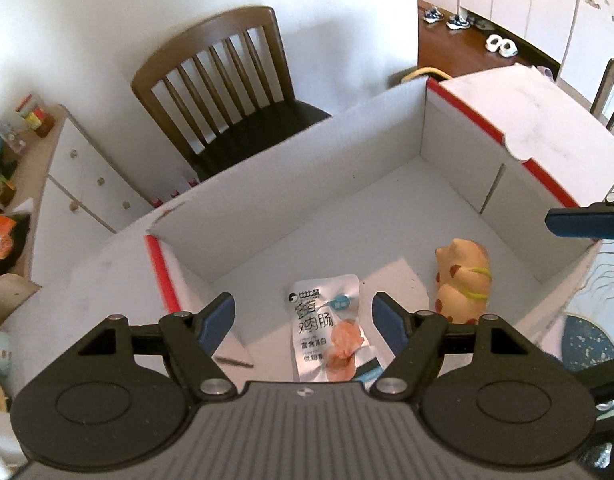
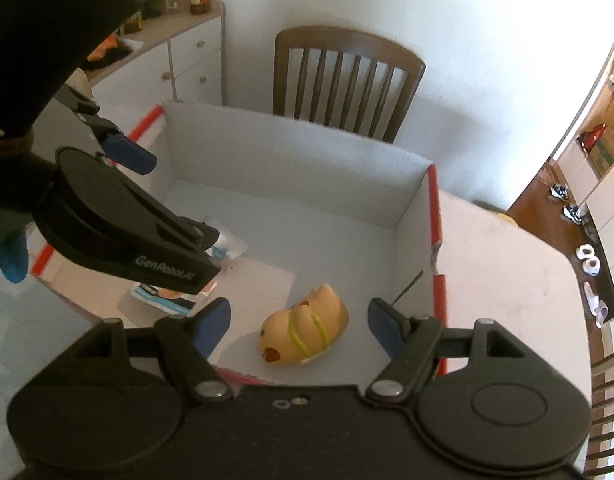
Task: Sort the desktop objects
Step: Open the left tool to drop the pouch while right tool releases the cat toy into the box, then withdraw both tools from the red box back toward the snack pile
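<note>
Inside the box [image 1: 291, 184], a snack packet [image 1: 327, 332] and toy [image 2: 303, 326] lie; both grippers' fingers gape, apparently empty.

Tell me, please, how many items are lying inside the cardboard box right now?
2: a snack packet near the left wall, and a toy cat to its right. Something under the left gripper may be hidden.

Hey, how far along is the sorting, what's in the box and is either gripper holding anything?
Done: the snack packet and the orange toy animal lie on the floor of the white box. In hand: nothing; the left gripper and right gripper hang open above them. Left: no other item to sort is in view.
</note>
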`<state>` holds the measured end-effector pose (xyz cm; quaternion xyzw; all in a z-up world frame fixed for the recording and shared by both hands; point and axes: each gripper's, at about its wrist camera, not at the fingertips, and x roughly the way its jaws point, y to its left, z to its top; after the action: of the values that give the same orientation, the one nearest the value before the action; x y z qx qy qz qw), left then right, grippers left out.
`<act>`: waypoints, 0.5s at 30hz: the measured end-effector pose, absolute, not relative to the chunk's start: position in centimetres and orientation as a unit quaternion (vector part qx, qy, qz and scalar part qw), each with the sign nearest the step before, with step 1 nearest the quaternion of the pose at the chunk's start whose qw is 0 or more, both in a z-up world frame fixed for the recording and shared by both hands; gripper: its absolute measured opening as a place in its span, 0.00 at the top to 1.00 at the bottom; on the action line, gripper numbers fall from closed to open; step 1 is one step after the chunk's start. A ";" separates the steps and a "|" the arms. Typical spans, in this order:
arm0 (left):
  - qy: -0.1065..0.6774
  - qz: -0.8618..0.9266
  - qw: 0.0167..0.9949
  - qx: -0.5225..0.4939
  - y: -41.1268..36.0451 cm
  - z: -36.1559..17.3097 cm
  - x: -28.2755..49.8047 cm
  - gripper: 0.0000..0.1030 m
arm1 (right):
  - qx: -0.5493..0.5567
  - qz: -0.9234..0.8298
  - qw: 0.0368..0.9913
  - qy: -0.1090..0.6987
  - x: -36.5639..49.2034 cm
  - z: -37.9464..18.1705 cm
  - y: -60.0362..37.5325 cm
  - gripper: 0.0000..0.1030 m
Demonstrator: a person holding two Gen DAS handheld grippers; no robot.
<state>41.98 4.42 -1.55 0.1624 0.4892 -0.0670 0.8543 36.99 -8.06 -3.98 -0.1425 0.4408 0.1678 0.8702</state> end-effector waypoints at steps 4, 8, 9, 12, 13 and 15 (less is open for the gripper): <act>0.481 -0.060 0.860 0.160 4.6 0.4 40.4 0.27 | -0.139 0.171 0.875 0.430 35.4 -2.3 -8.7 0.27; 0.473 -0.055 0.864 0.160 4.5 2.0 38.5 0.27 | -0.131 0.173 0.879 0.423 34.0 -0.7 -9.2 0.27; 0.472 -0.052 0.866 0.159 4.5 2.4 38.0 0.27 | -0.130 0.173 0.881 0.421 33.6 -0.4 -9.3 0.27; 0.468 -0.050 0.870 0.150 4.4 3.5 36.6 0.27 | -0.129 0.177 0.884 0.412 32.5 0.5 -9.7 0.27; 0.465 -0.050 0.872 0.147 4.3 4.0 35.9 0.27 | -0.128 0.178 0.886 0.409 32.0 1.0 -9.8 0.26; 0.460 -0.052 0.875 0.140 4.2 4.6 34.9 0.27 | -0.125 0.179 0.888 0.404 31.1 1.6 -10.1 0.26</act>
<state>34.90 4.22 4.61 0.1404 0.4605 -0.0518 0.8750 31.09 -10.06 1.64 -0.1253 0.4043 0.1795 0.8880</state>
